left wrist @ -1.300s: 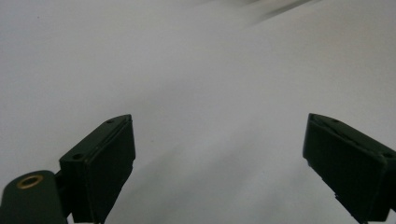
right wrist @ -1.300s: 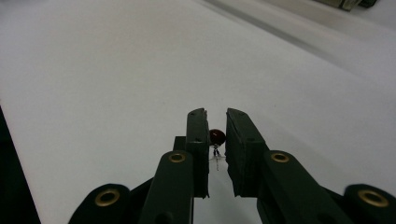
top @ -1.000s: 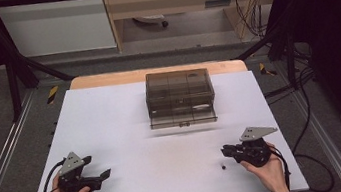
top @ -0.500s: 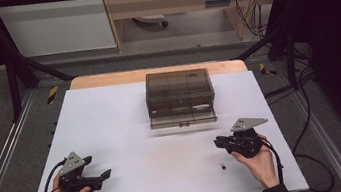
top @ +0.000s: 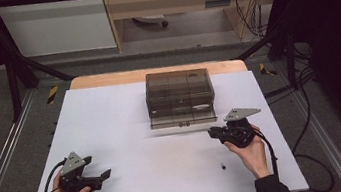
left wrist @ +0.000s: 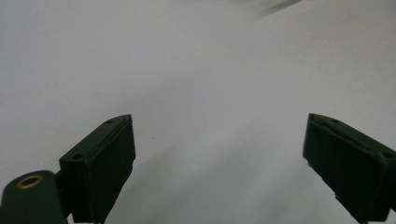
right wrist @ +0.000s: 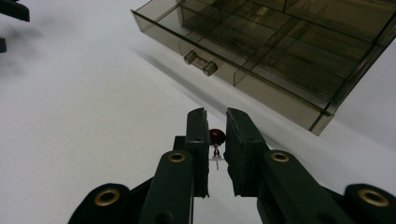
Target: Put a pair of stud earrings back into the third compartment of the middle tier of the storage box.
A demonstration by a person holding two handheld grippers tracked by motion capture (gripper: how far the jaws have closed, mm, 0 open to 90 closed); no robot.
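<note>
White counter (top: 128,132): a flat, matt, smooth sheet that offers little grip to small parts sliding on it. Smoked translucent organiser box (top: 179,92): hard moulded plastic, rectangular, standing at the far middle of the counter; its shallow drawer (right wrist: 261,60) is drawn out toward the person, is split by thin partitions into compartments, and bears a small clear pull (right wrist: 201,62) on its front wall. Left gripper (top: 100,176): resting low at the near left, its black, blocky fingers (left wrist: 100,161) spread wide with nothing between them. Right gripper (top: 212,132): held just in front of the open drawer, its fingers (right wrist: 198,140) clenched on a tiny dark-red bead with a fine metal stem (right wrist: 216,138), apparently a pin or stud. Handling, as judged: the piece is very light, rigid and glossy, so it may twist or slip from flat pads; the round head is the safer hold, the thin stem being liable to bend. A small dark speck (top: 223,167) lies on the counter near the right hand; its nature cannot be told.
</note>
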